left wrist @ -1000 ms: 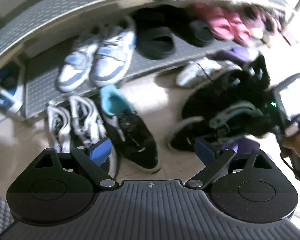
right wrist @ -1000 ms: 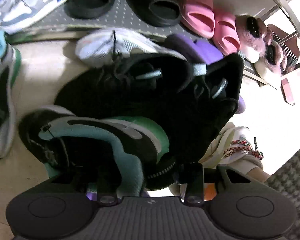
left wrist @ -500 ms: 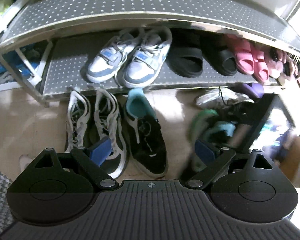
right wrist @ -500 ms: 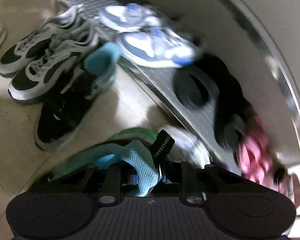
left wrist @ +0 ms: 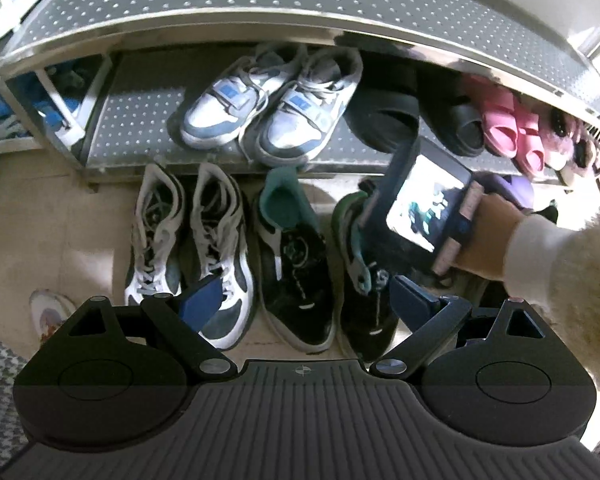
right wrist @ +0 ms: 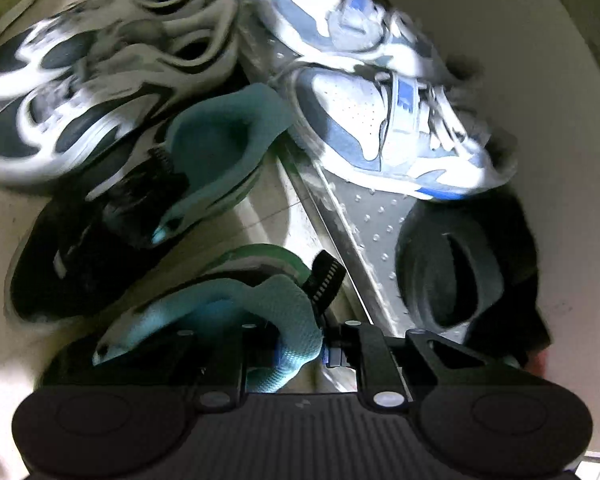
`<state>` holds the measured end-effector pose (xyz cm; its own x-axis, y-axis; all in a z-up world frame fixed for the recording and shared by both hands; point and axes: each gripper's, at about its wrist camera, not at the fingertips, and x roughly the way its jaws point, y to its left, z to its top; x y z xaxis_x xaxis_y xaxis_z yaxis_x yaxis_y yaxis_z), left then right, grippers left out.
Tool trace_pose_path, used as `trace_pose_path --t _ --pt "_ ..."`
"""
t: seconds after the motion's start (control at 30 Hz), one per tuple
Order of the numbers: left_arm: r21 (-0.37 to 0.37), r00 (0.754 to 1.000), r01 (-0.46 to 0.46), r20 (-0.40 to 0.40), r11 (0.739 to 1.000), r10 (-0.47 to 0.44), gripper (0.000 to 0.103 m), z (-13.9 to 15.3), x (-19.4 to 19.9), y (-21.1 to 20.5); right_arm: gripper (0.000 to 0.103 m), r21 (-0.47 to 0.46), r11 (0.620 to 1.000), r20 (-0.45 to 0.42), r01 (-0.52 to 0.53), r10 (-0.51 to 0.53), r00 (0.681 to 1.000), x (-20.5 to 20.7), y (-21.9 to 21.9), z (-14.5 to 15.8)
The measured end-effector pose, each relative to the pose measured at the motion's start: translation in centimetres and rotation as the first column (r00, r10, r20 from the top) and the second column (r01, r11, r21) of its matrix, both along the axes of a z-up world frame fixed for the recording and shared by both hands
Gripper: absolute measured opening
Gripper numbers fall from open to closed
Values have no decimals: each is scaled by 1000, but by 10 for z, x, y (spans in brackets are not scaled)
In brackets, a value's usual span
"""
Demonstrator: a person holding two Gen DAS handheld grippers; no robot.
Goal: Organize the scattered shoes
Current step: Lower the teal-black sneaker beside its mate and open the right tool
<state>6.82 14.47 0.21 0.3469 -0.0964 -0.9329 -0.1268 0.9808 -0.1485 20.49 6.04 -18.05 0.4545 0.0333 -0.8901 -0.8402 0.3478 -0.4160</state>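
At the far left, a grey-and-white sneaker pair [left wrist: 188, 240] lies side by side on the tan floor [left wrist: 60, 232] in front of the metal shoe rack [left wrist: 148, 120]. Just right of it sits a black sneaker with teal lining [left wrist: 292, 260], and touching its right side is its mate, the black-and-teal sneaker [left wrist: 360, 272], heel toward the rack. The right gripper [right wrist: 284, 344] is clenched on this shoe's teal collar [right wrist: 288, 320]; a hand [left wrist: 484, 240] in a fuzzy cream sleeve [left wrist: 572, 272] holds the tool, its phone screen [left wrist: 424, 208] facing up. The left gripper [left wrist: 304, 300] hangs released and empty near the toes. On the rack's lower shelf stand blue-and-white sneakers [left wrist: 268, 108], then black slides [left wrist: 416, 116], then pink slides [left wrist: 512, 132] at far right.
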Motion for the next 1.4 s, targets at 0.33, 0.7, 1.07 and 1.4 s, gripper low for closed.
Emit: trace_pose_path --t 0.33,0.7,1.07,1.4 --pt "-8 998 -51 -19 999 51 94 -6 -1 13 25 -15 993 -9 120 -120 993 -10 3 -46" --pt "18 995 -96 -1 995 96 94 -1 -2 26 18 -254 944 38 -213 230 973 -23 -2 -53" --pt "22 996 -94 0 995 94 94 0 1 27 24 31 900 -130 434 -427 895 45 -16 -16" --pt "36 990 -138 48 990 136 94 14 -1 38 65 107 721 -425 684 -589 687 20 -78 11"
